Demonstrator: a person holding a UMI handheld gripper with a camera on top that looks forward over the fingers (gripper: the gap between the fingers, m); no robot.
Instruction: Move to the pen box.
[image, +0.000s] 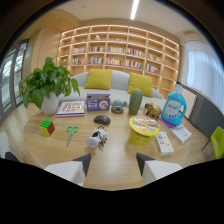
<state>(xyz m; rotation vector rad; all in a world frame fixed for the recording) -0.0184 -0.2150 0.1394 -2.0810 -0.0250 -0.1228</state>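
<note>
Tongs (114, 165) apart and empty, short of the table's clutter.
The pen box (98, 102), purple, stands at upper centre of the table (117, 160), beside the picture book (71, 107); best advance high over the toy cow (97, 137) and dark mouse (102, 119).

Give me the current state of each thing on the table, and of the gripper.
gripper: open, holding nothing
pen box: upright, closed, beyond the fingers
scissors: lying flat, blades closed
yellow tub: upright, lid on
blue detergent bottle: upright, capped
potted plant: upright
Rubik's cube: scrambled
</note>
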